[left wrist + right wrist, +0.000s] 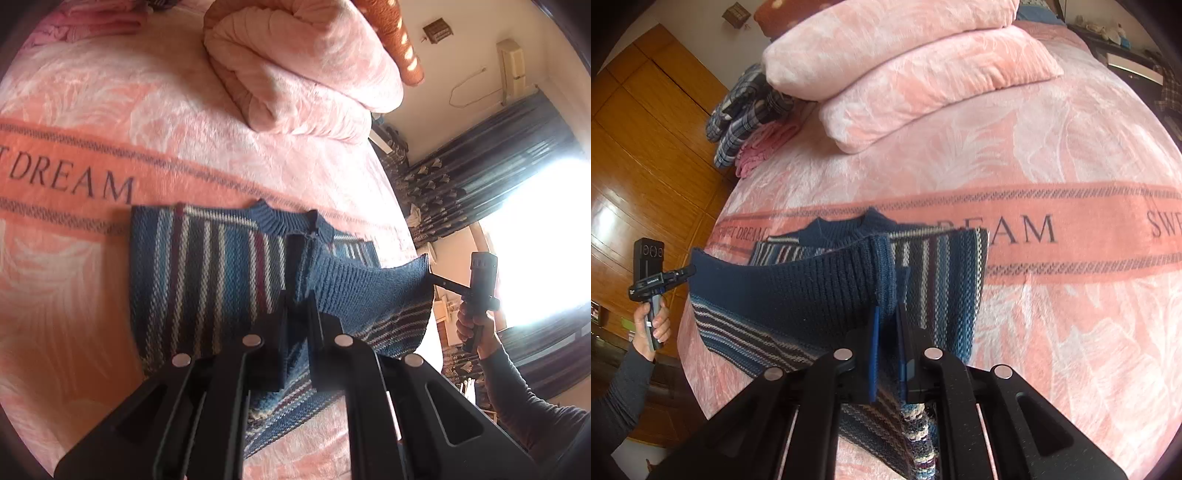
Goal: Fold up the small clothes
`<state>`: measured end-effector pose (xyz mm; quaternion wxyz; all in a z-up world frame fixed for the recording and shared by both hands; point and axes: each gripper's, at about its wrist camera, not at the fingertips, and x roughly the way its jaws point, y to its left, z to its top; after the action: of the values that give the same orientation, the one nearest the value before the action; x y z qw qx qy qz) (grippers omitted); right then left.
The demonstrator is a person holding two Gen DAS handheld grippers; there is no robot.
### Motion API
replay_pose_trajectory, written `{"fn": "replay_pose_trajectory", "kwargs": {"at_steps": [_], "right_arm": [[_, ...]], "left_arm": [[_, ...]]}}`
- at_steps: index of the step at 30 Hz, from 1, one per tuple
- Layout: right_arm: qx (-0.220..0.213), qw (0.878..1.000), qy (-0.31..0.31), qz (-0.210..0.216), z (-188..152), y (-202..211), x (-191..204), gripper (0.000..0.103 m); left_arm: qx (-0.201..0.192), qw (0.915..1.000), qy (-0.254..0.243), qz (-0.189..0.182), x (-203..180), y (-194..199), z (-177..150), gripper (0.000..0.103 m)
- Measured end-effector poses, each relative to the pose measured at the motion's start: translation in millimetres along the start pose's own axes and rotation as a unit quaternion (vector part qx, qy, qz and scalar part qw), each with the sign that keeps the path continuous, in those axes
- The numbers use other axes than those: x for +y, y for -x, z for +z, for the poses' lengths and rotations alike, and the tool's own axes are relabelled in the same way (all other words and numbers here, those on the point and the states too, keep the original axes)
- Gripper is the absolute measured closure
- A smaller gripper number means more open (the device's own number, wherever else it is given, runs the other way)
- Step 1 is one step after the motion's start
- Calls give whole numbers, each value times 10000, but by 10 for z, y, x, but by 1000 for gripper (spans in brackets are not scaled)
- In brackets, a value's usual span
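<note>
Striped sweater (207,273) hem is pinched in both nearly closed jaws, lifted above the bed (92,92).

A home bedroom. A bed (1052,155) with a pink blanket reading "DREAM" fills both views, with folded pink bedding (905,74) stacked at top centre. Wooden wardrobe doors (639,147) stand at the left of the right wrist view; dark patterned curtains (480,173) frame a bright window (543,240) at the right of the left wrist view.
</note>
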<state>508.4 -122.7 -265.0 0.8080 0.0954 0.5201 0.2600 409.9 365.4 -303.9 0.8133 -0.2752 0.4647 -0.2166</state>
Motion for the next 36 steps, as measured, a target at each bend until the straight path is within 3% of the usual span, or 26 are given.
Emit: {"fn": "replay_pose_trajectory", "kwargs": {"at_steps": [8,16,21,28,31,36], "right_arm": [[-449,9983,41,-369,674,-52,84,96],[-93,9960,-162,-872,1071,-717,-196,96],[254,9926,-195,-1167,1139,-1155,-350,96],[786,9837,-282,-1593,1025,-1589,-530,96],[762,9835,-270,-1616,1011,-1587,-520,96],[470,9873,-249,-1494,1096,-1410,-453,96]], "left_arm": [[-155,9996,-113,228,-61,-46,748,96],[146,9976,179,655,250,-551,1266,97],[461,9934,572,879,588,-904,1350,97],[795,9822,1389,981,1114,-1316,1184,97],[838,9793,1548,999,1184,-1377,1161,97],[624,9833,1453,904,1087,-1245,1272,97]]}}
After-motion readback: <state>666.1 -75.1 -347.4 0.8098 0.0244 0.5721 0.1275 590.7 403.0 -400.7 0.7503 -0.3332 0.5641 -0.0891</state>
